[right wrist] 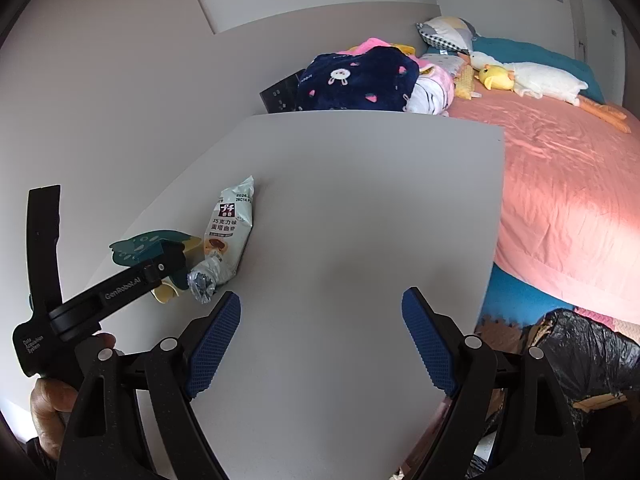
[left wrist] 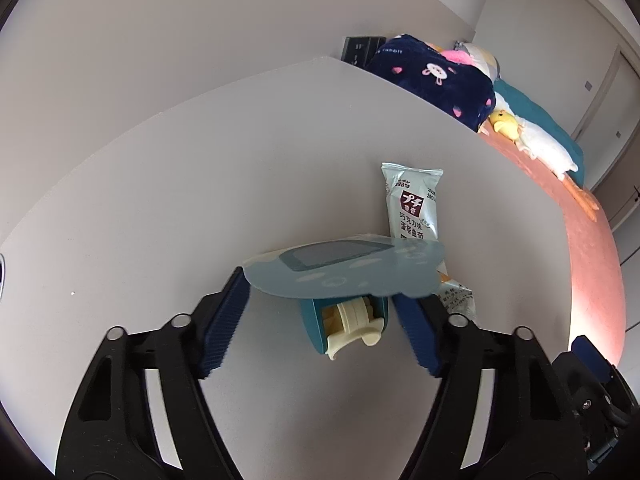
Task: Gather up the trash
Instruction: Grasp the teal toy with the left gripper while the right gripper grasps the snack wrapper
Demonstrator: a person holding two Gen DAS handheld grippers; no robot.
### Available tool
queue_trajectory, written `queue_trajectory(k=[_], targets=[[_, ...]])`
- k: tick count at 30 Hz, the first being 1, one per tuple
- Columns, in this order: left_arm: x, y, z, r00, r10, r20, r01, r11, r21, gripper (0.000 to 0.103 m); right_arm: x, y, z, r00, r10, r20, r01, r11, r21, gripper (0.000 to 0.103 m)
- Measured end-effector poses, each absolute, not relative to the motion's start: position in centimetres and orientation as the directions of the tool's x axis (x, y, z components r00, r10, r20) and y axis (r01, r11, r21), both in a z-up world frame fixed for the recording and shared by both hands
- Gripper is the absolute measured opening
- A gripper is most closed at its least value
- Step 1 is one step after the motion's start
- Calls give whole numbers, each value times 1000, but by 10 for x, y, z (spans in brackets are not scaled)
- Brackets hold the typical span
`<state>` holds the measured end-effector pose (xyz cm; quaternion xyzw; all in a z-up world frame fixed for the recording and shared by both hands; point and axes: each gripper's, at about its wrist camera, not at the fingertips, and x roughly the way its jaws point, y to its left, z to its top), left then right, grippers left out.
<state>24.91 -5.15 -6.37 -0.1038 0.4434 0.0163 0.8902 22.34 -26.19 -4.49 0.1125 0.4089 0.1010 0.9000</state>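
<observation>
A teal dessert cup (left wrist: 316, 328) lies on its side on the grey table (left wrist: 180, 184), cream insert showing, its pale blue peeled lid (left wrist: 344, 268) sticking up. My left gripper (left wrist: 320, 288) straddles the cup; the lid spans both fingertips, but a gap shows between the cup body and the left pad. Just beyond lies a pale green snack wrapper (left wrist: 412, 204), crumpled at its near end. In the right wrist view the left gripper (right wrist: 172, 264) covers the cup beside the wrapper (right wrist: 230, 224). My right gripper (right wrist: 322, 298) hovers open over bare table, with nothing between its fingers.
A black trash bag (right wrist: 580, 352) sits on the floor off the table's right edge. Beyond is a bed with a pink cover (right wrist: 560, 184), plush toys and a navy blanket (right wrist: 356, 76). A hand (right wrist: 48, 400) holds the left gripper's handle.
</observation>
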Motion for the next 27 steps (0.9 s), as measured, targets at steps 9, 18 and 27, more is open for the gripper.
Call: queue_trajectory(k=[9, 18, 27], targets=[[244, -24, -56, 655, -60, -753, -167, 961, -221, 42, 242, -234, -42, 617, 303, -726, -143, 951, 275, 84], [237, 8, -47, 664, 8, -747, -242, 948, -204, 42, 263, -189, -49, 573, 333, -749, -200, 943, 266, 83], [239, 20, -54, 641, -10, -767, -254, 941, -224, 42, 288, -152, -64, 533, 242, -811, -220, 965, 144, 35]])
